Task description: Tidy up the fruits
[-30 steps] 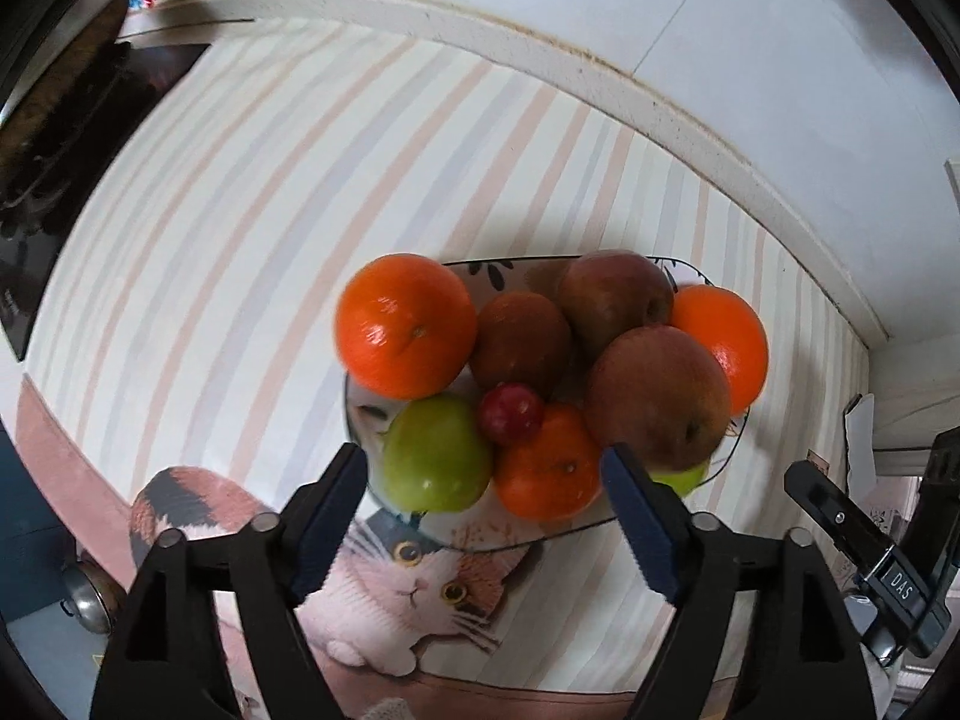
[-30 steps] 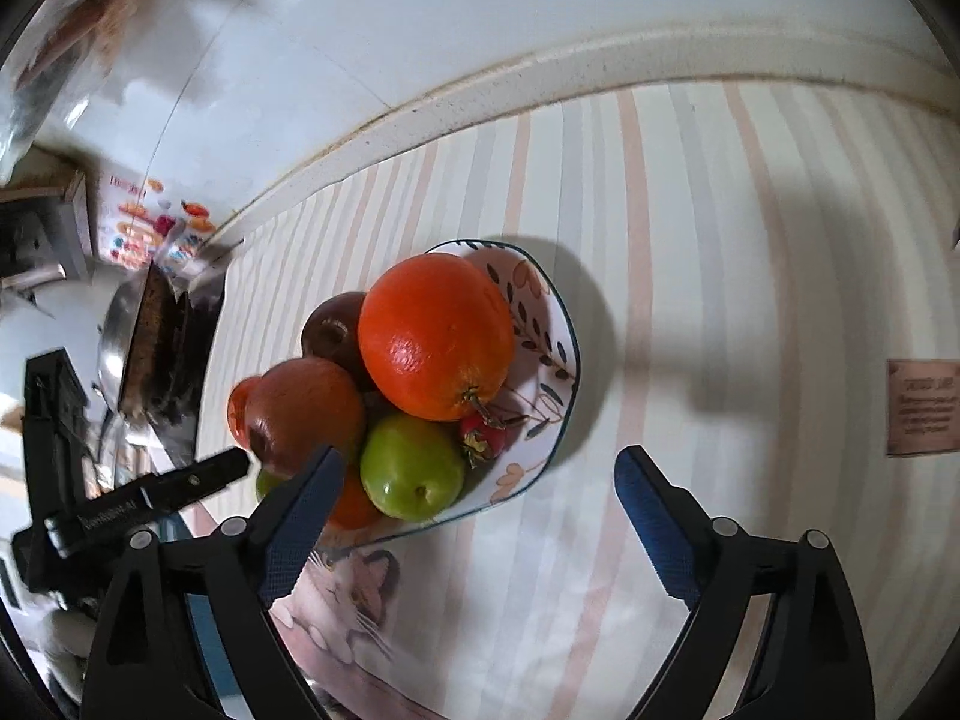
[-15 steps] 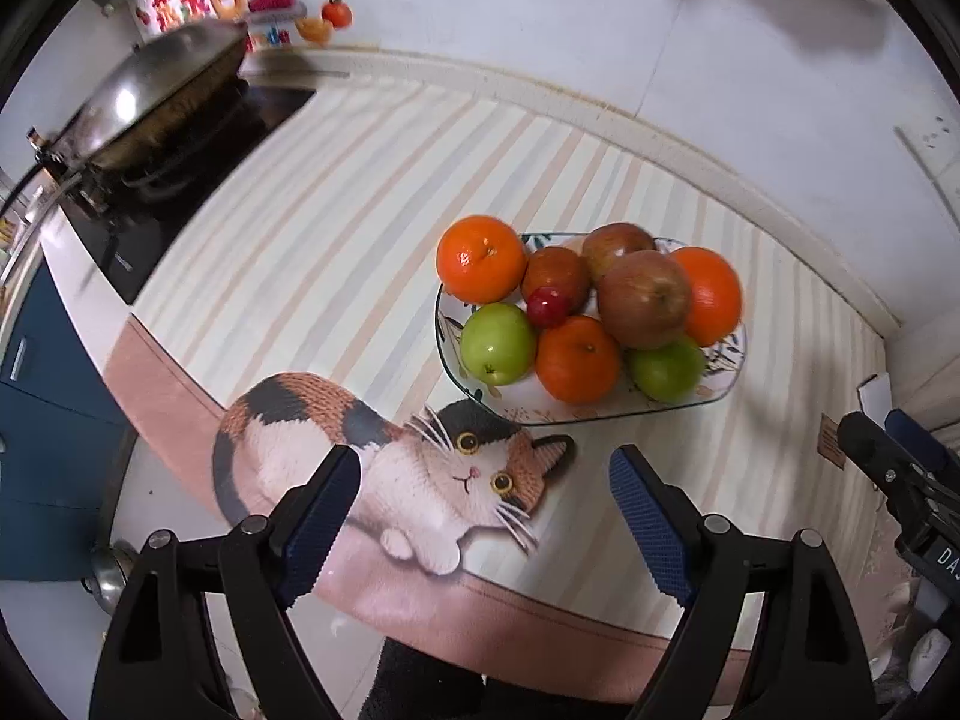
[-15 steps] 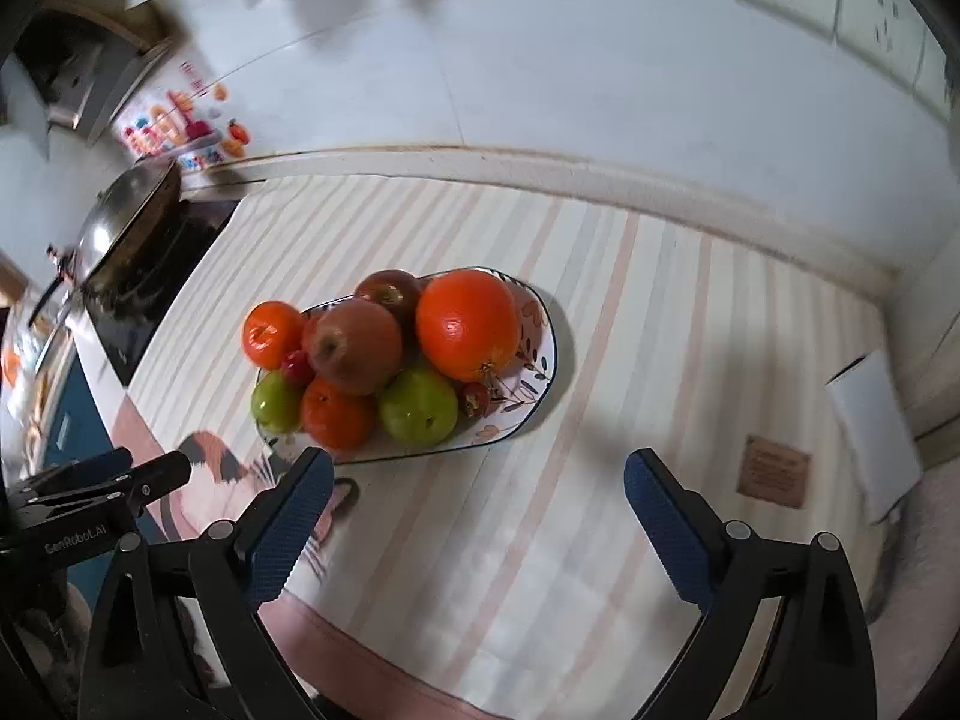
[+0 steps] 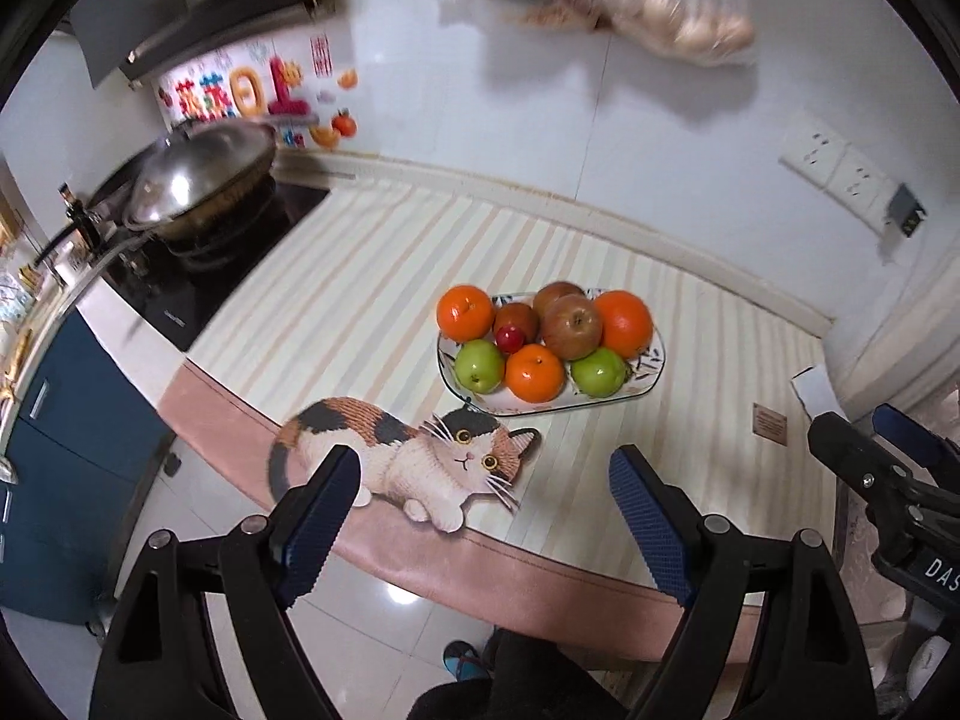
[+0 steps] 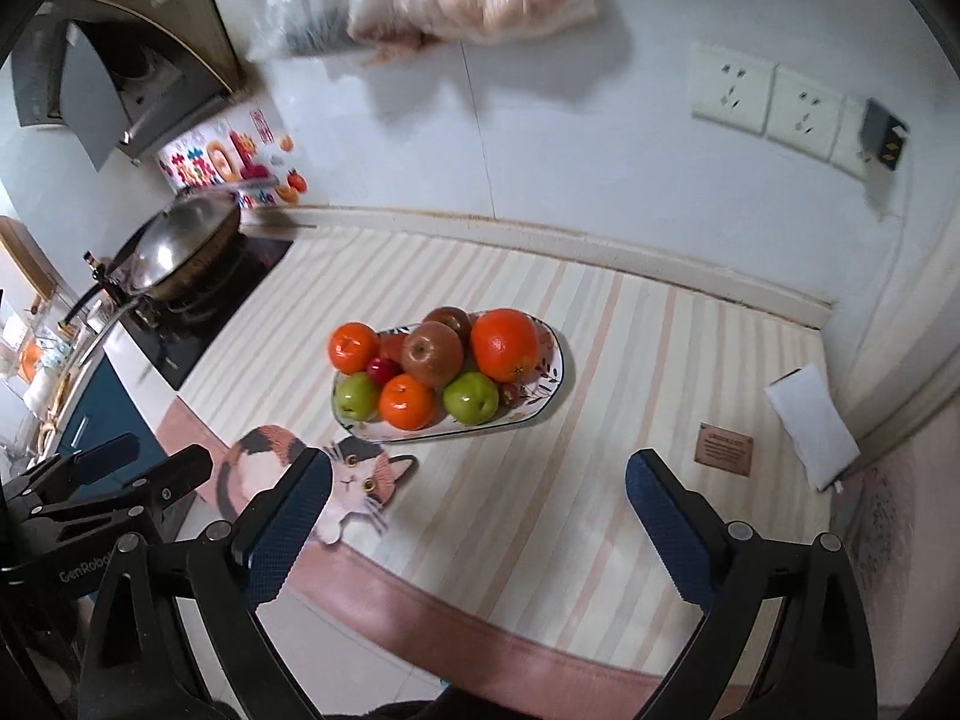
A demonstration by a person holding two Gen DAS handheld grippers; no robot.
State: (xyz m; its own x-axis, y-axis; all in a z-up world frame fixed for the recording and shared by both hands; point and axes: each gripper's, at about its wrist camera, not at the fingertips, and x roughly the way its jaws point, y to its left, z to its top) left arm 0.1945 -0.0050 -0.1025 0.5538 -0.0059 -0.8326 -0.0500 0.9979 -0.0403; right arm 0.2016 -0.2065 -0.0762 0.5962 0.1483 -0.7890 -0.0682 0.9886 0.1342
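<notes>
Both black, blue-padded grippers, left and right, are hovering wide open and empty, well apart from the fruit-piled, leaf-patterned white oval plate.

A white plate with a dark rim and a leaf print holds three bright orange oranges, two green apples, reddish-brown apples and one small, glossy red fruit. The counter mat is cream with pale pink and grey stripes and a dusty pink border (a calico cat in orange, black and white is printed near its edge). Both grippers are black with blue ridged pads.
</notes>
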